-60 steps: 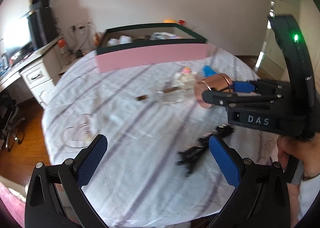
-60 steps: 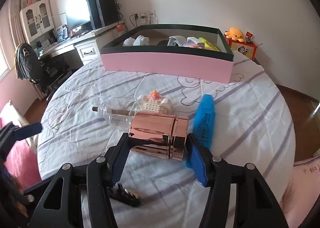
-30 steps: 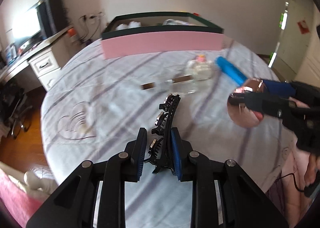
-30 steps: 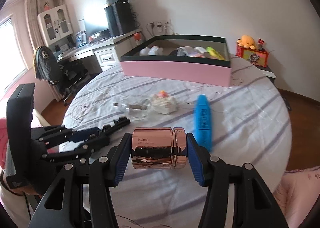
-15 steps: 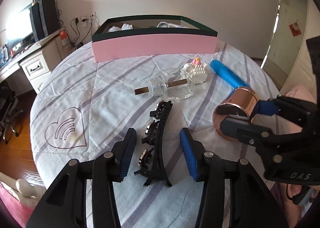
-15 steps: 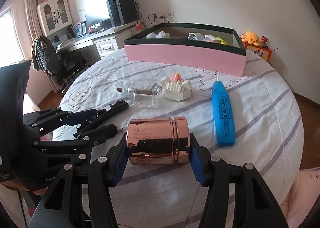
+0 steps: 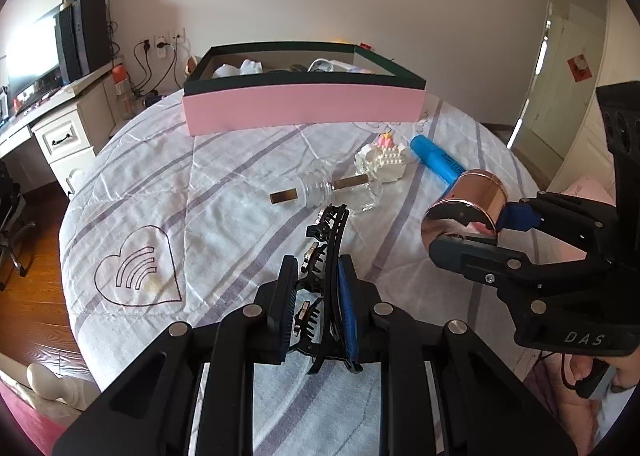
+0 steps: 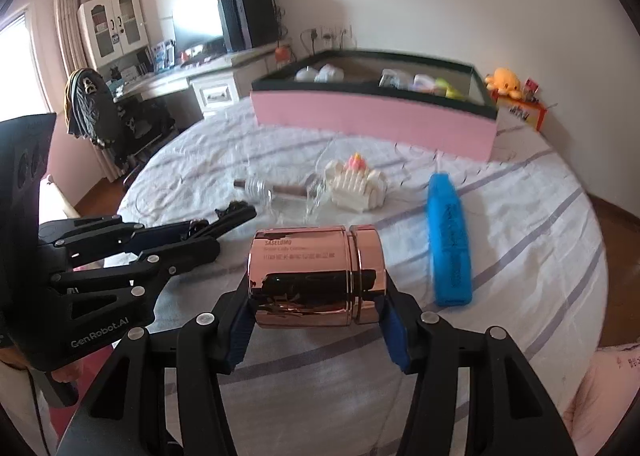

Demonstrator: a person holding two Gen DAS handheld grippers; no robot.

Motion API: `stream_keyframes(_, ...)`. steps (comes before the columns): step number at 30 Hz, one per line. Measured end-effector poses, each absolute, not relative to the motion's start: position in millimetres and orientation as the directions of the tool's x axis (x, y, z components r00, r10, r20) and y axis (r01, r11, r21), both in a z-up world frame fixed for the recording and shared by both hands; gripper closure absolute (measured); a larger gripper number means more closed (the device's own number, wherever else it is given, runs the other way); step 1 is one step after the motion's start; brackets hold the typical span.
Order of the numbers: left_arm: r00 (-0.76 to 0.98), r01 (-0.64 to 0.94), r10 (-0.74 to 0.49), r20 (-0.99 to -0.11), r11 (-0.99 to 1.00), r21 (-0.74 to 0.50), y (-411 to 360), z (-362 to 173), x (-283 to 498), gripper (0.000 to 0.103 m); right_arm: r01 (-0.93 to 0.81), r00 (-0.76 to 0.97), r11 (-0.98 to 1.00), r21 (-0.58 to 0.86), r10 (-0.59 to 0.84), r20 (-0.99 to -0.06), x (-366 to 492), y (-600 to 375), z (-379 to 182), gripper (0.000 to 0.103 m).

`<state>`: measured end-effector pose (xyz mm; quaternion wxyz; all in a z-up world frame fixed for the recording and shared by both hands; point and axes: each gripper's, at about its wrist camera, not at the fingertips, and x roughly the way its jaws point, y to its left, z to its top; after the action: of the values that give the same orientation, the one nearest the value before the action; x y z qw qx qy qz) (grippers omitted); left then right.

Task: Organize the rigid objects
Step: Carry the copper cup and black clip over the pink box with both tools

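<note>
My left gripper (image 7: 316, 308) jaws, just closing, are pinching the black hair claw (image 7: 326, 256) on the bed; right gripper (image 8: 316, 320) jaws are clamping the rose-gold canister (image 8: 316, 276). Lifting level toward the pink box (image 7: 304, 112).

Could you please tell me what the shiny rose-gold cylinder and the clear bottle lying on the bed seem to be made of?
Shiny rose-gold cylinder: likely polished metal or metallised plastic; its mirror finish reflects the room. Clear bottle: glass or clear hard plastic; the striped sheet shows through, with bright glints on its threaded neck.

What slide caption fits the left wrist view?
Left tool shut on black hair claw; right tool holds rose-gold canister.
</note>
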<state>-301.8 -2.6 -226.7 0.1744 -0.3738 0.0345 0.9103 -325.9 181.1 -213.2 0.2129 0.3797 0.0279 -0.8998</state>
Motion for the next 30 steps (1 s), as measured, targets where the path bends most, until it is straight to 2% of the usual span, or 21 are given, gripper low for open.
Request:
stream_keyframes(8,-0.718,-0.336,0.293,-0.632,-0.940,-0.055,-7.9,-188.8,-293.0,0.083,0.405,-0.675,-0.911,0.079,-0.356,-0.646,-319.7,182.6,-180.3,0.047)
stream_keyframes(21,-0.876,-0.208,0.156,-0.457,-0.976,0.065,-17.4,-100.0,-287.0,0.083,0.399,-0.767,-0.915,0.052,-0.365,-0.527,-313.6,194.9,-108.9,0.047)
stream_keyframes(30,-0.898,-0.203,0.154,-0.411,-0.976,0.076,-17.3,-76.3,-290.7,0.083,0.402,-0.799,-0.915,0.032,-0.368,-0.476,-320.1,198.0,-78.0,0.047)
